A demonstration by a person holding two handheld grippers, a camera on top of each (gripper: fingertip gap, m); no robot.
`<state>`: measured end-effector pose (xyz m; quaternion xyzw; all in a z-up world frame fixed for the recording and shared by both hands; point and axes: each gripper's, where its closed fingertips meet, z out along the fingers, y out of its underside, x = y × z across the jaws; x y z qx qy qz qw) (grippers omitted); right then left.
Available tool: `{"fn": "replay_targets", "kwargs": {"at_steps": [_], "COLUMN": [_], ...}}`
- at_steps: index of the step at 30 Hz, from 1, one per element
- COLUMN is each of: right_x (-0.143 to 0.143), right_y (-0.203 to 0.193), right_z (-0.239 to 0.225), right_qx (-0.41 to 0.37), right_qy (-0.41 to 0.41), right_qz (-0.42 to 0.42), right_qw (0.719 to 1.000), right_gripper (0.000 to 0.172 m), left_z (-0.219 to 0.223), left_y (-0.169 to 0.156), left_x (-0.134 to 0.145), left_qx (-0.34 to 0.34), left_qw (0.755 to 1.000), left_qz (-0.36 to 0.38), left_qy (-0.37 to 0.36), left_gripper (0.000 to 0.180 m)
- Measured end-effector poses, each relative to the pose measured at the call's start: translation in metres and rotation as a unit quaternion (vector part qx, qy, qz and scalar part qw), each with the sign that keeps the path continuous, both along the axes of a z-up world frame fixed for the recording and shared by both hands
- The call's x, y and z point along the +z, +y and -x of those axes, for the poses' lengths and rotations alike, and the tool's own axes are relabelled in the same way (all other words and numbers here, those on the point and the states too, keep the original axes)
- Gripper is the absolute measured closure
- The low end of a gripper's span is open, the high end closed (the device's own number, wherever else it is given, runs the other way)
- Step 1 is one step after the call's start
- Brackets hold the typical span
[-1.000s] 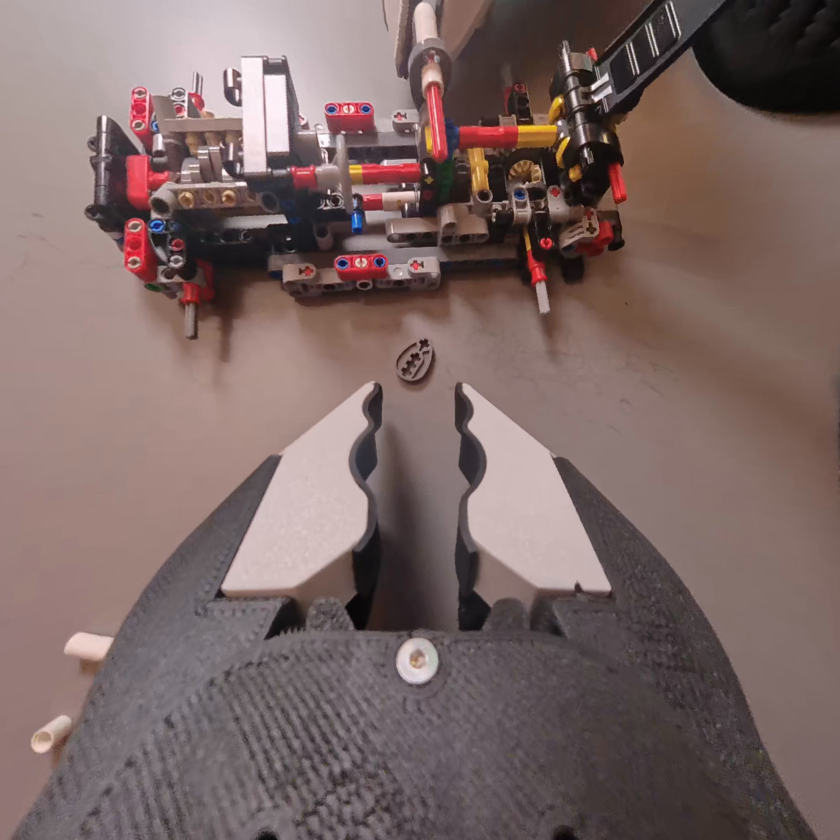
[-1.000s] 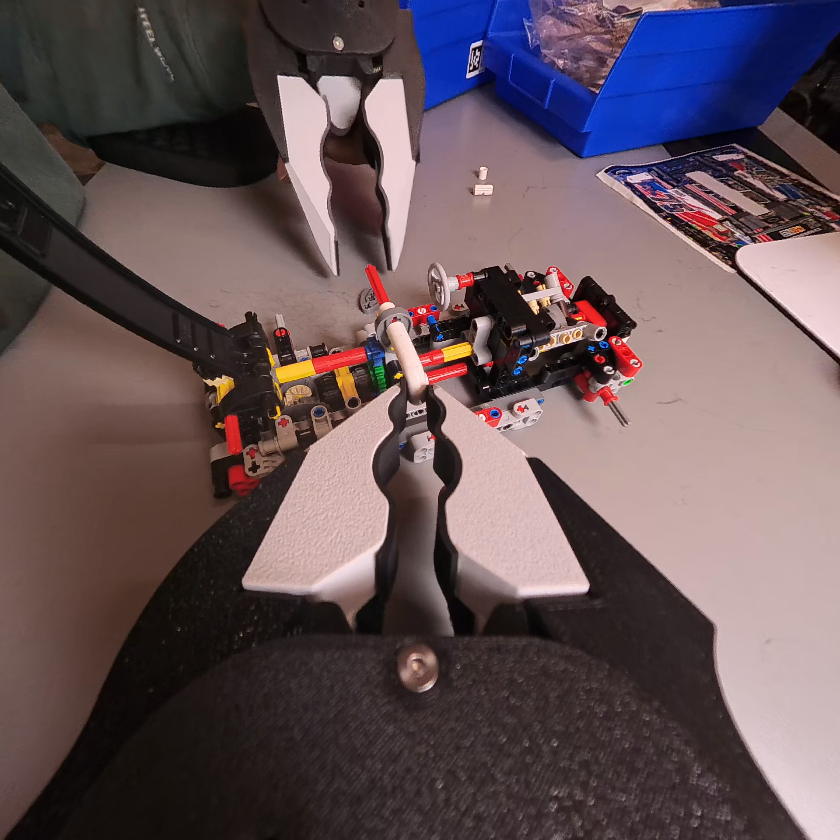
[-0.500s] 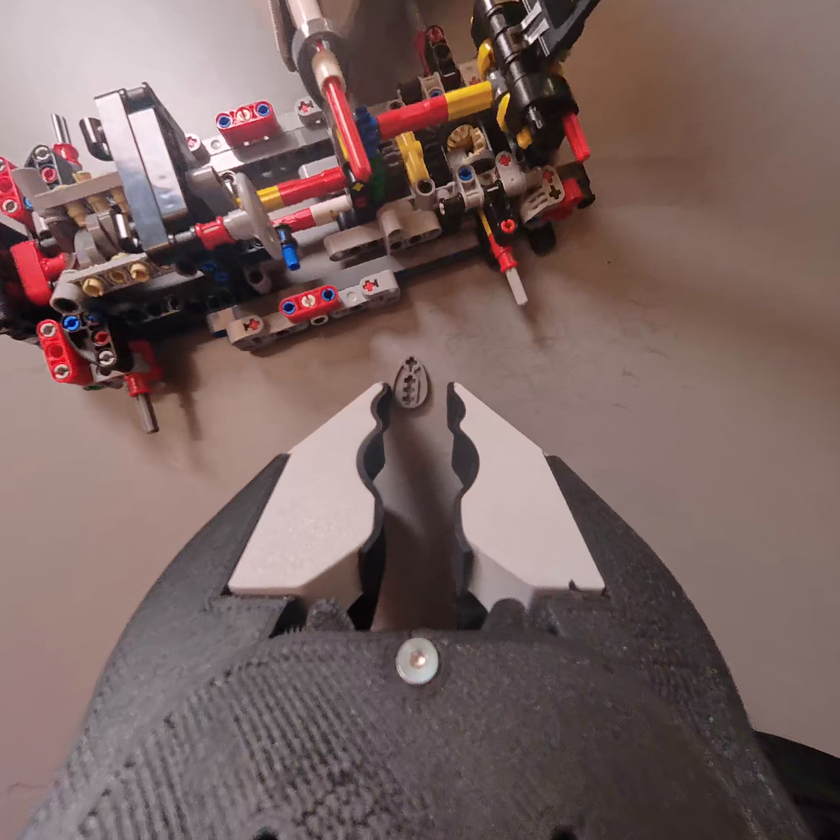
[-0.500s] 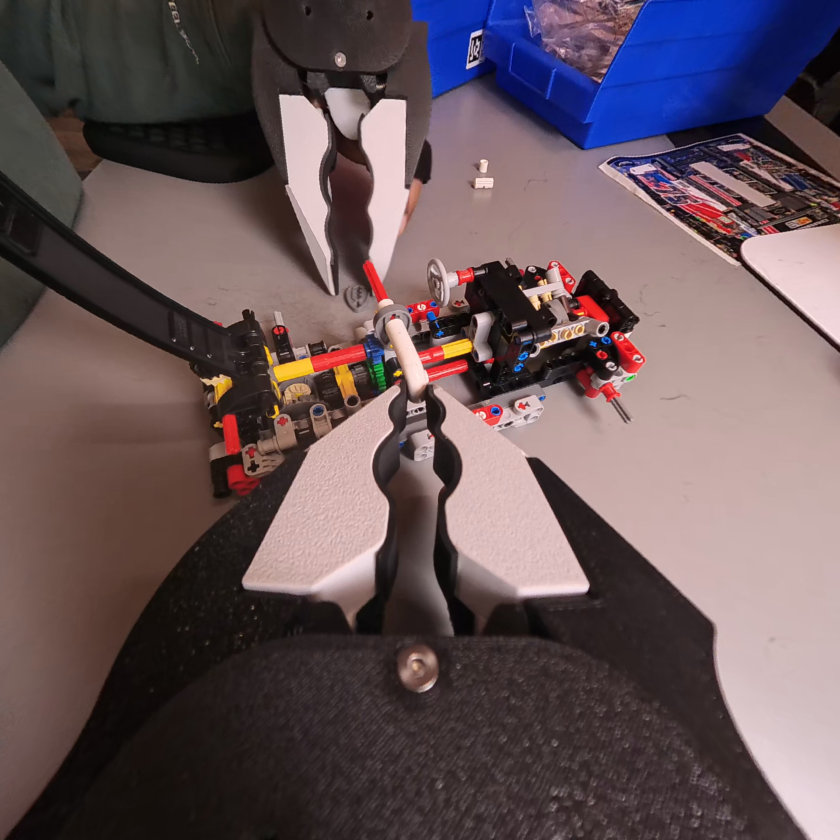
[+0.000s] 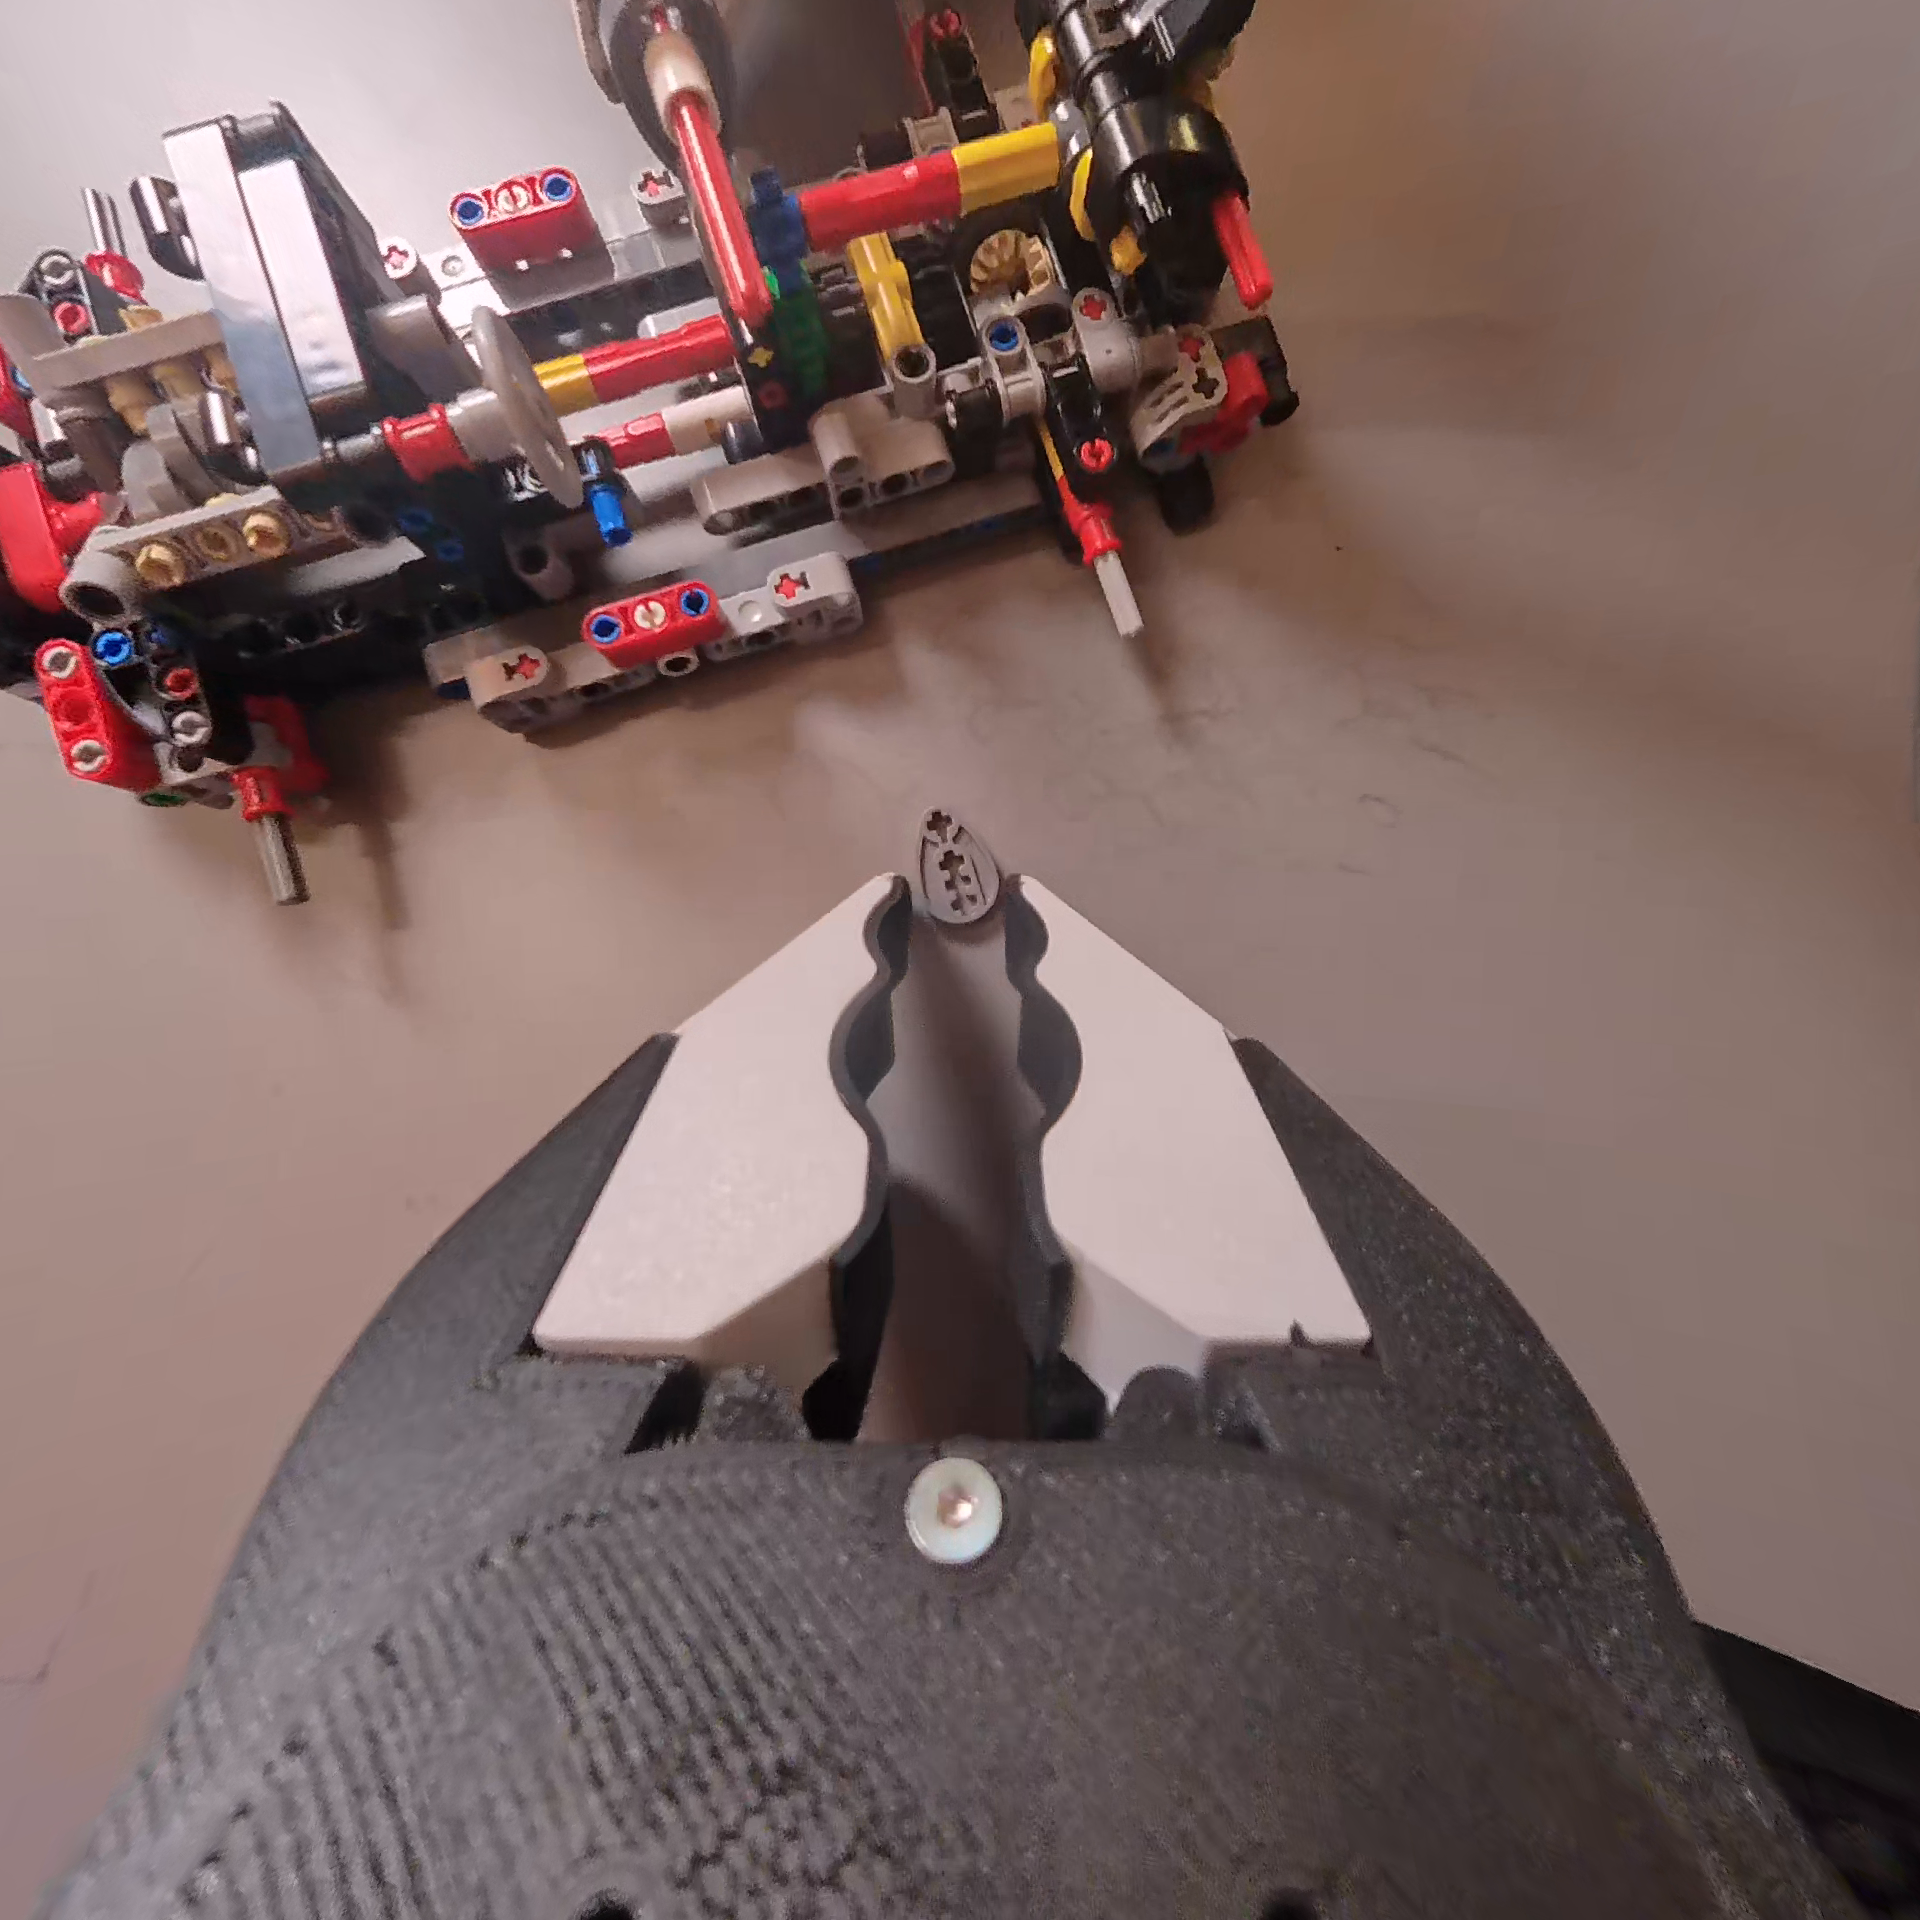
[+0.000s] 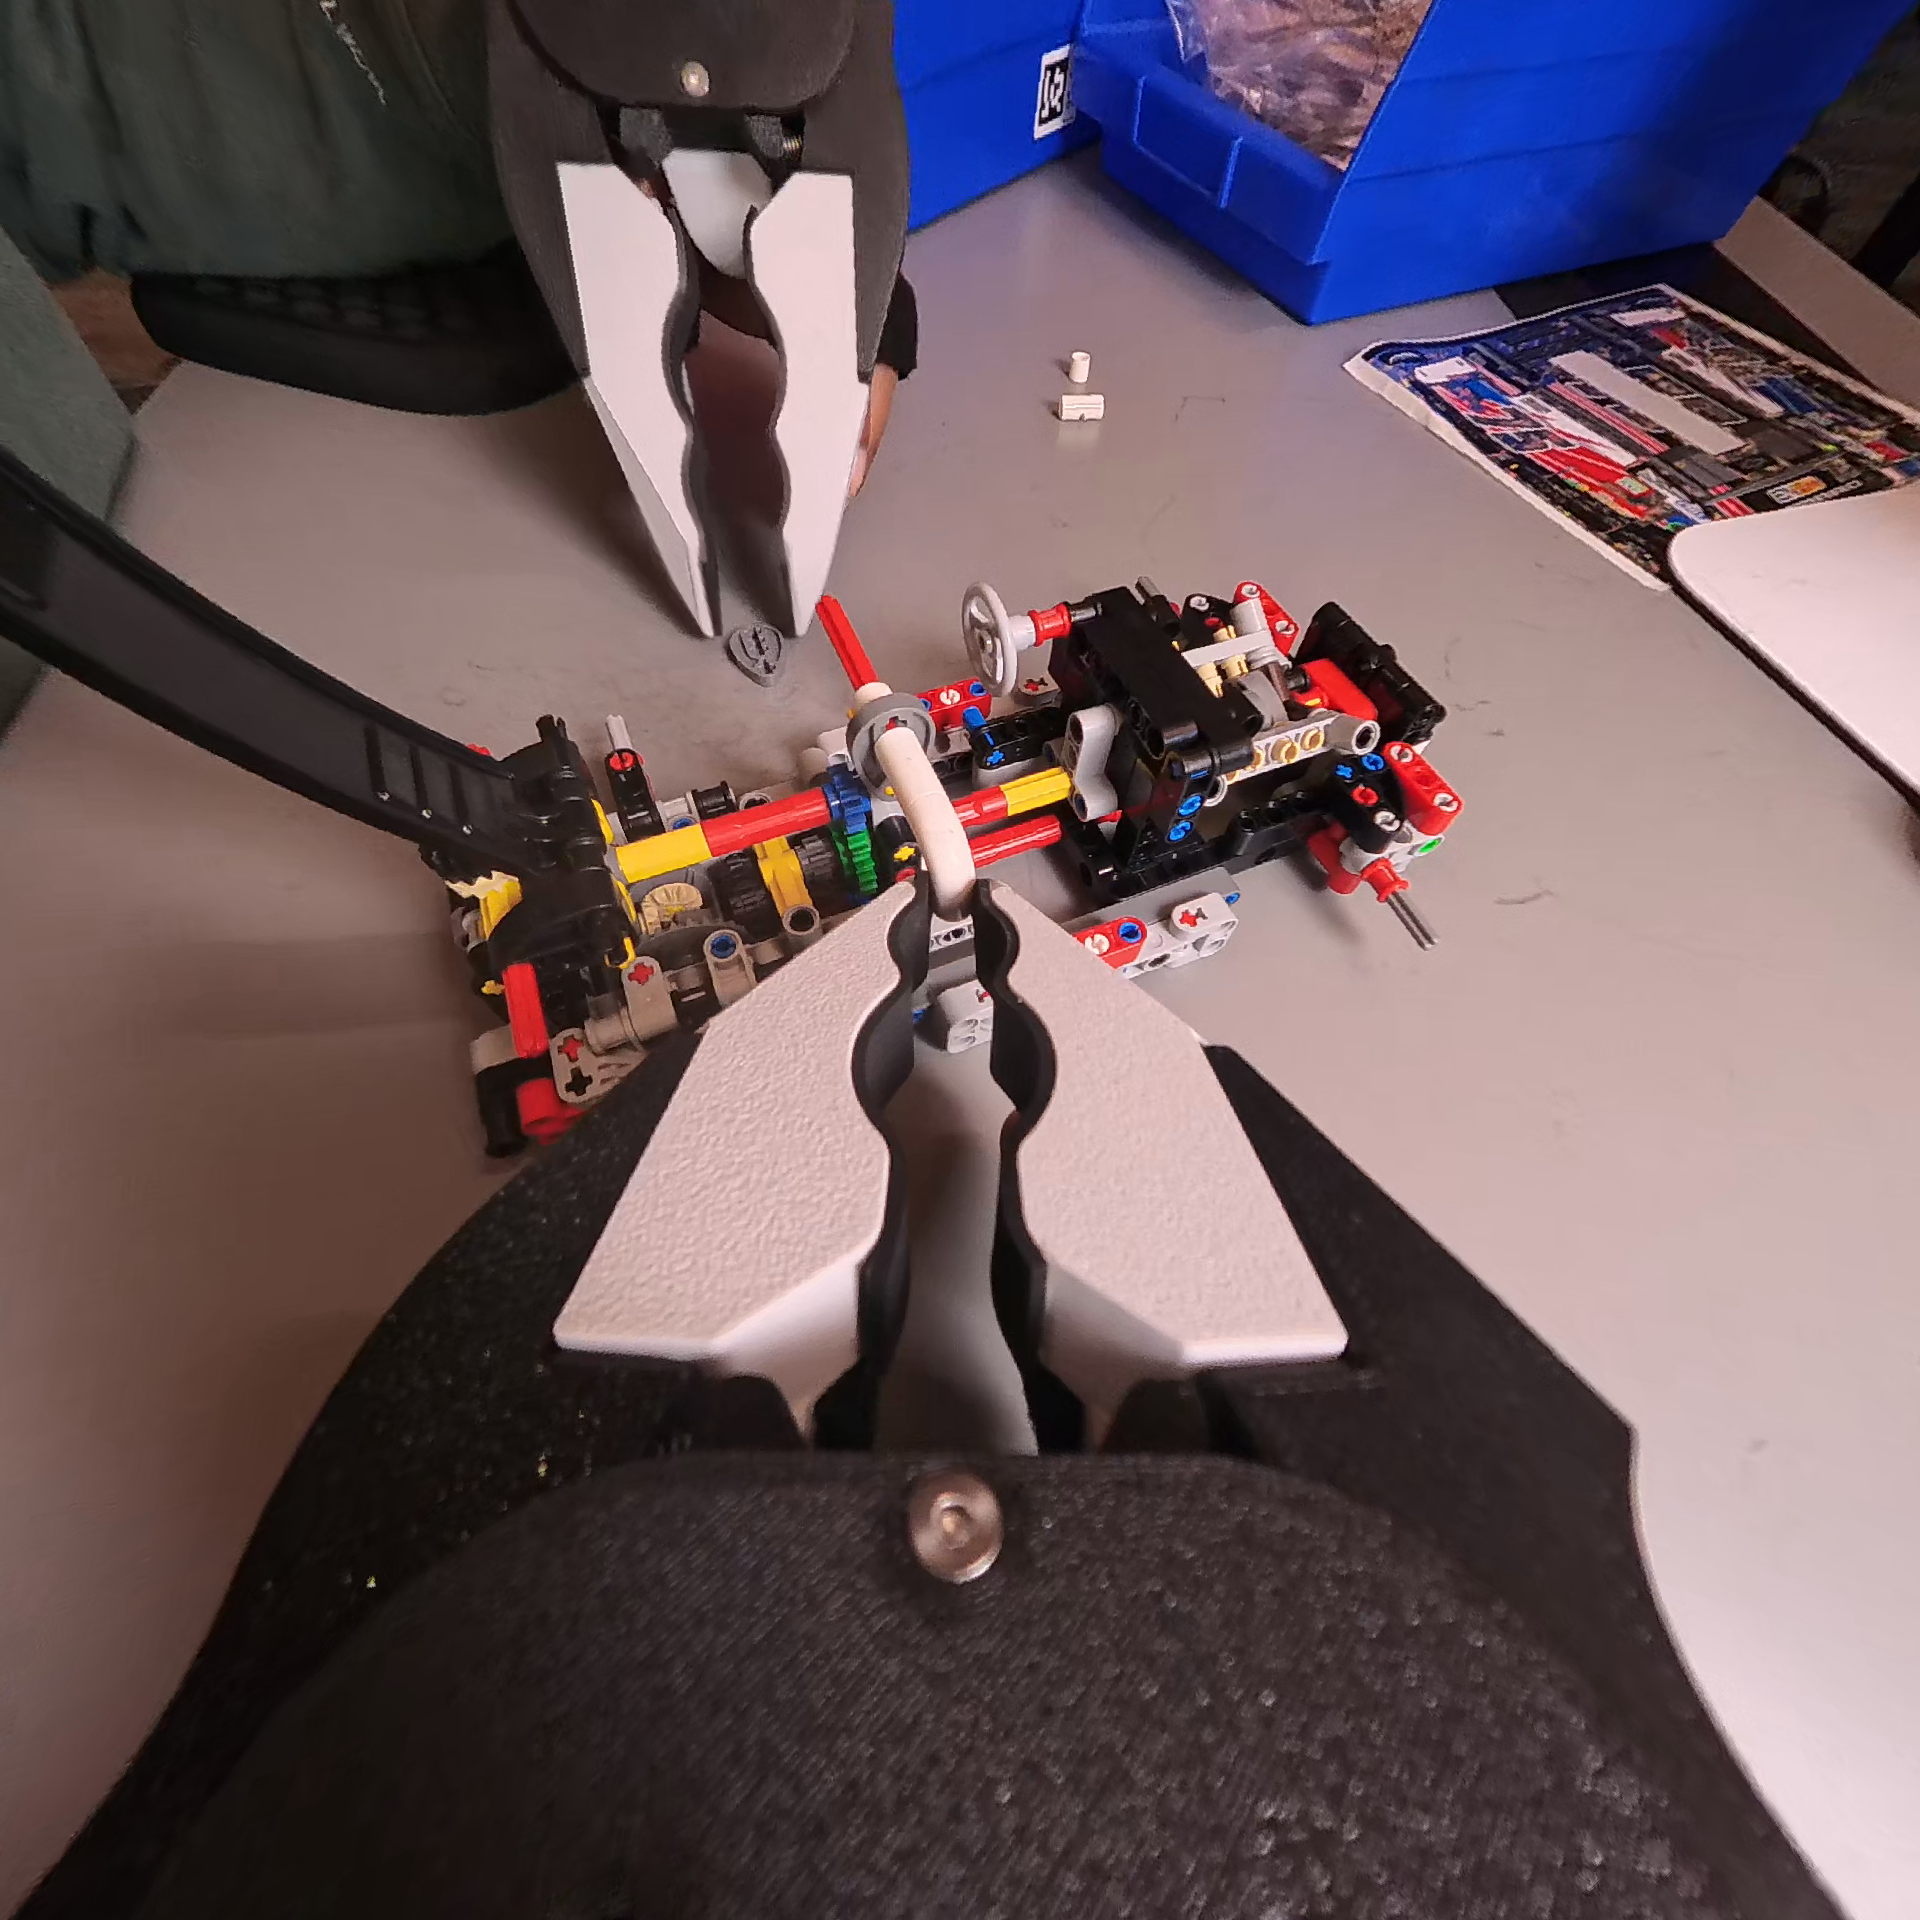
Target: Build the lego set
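Observation:
My left gripper (image 5: 961, 894) is down at the grey table (image 5: 1455, 935). Its two pads touch the wide end of a small grey egg-shaped cam piece (image 5: 958, 868) that rests on the table just in front of a multicoloured brick-built chassis (image 5: 644, 416). The right wrist view shows the same: the left gripper (image 6: 756, 623) stands tip-down over the cam piece (image 6: 758, 657). My right gripper (image 6: 948, 899) is shut on a curved white tube (image 6: 920, 800). The tube carries a grey bush (image 6: 888, 727) and a red axle (image 6: 844, 644) above the chassis (image 6: 1143, 748).
A long black beam (image 6: 260, 696) runs from the chassis to the left. Two small white pieces (image 6: 1081, 390) lie behind it. Blue bins (image 6: 1455, 156) stand at the back, a printed booklet (image 6: 1642, 416) and a white board (image 6: 1818, 623) at the right. A person's green clothing (image 6: 208, 135) shows at the back left. One gripper's finger ends stand about 12 centimeters off the other's.
My left gripper moved forward to the cam piece and narrowed its jaws until the pads reached its sides. The right gripper kept still, shut on the white tube.

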<state>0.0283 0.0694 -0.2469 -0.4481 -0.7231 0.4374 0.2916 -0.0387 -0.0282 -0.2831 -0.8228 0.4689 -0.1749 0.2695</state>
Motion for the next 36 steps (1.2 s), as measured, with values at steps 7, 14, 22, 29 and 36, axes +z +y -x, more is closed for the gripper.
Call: {"fn": "replay_targets", "kwargs": {"at_steps": [7,14,22,29,36], "right_x": [0.003,0.008,0.008,0.006,0.006], "right_y": [0.001,0.001,0.001,0.004,0.007], "right_z": [-0.001,0.003,0.008,0.009,0.007], "right_qx": [-0.017,-0.038,-0.075,-0.093,-0.097], "right_qy": [-0.02,-0.041,-0.029,-0.012,-0.002], "right_qz": [-0.01,-0.022,-0.002,0.007,0.015], "right_qw": [1.0,0.998,0.997,0.996,0.995], "right_gripper": [0.166,0.161,0.161,0.161,0.161], "left_z": [-0.001,-0.001,-0.007,-0.011,-0.014], "left_y": [0.007,0.007,0.001,0.001,0.005], "left_x": [0.007,-0.004,-0.004,-0.003,0.001], "left_qx": [0.016,-0.009,-0.023,-0.018,-0.002], "left_qw": [0.999,1.0,1.0,1.0,0.999], "left_qz": [-0.005,-0.001,-0.009,-0.017,-0.025], "left_qy": [-0.03,0.004,-0.002,-0.006,-0.028], "left_gripper": [0.144,0.146,0.166,0.166,0.167]}}
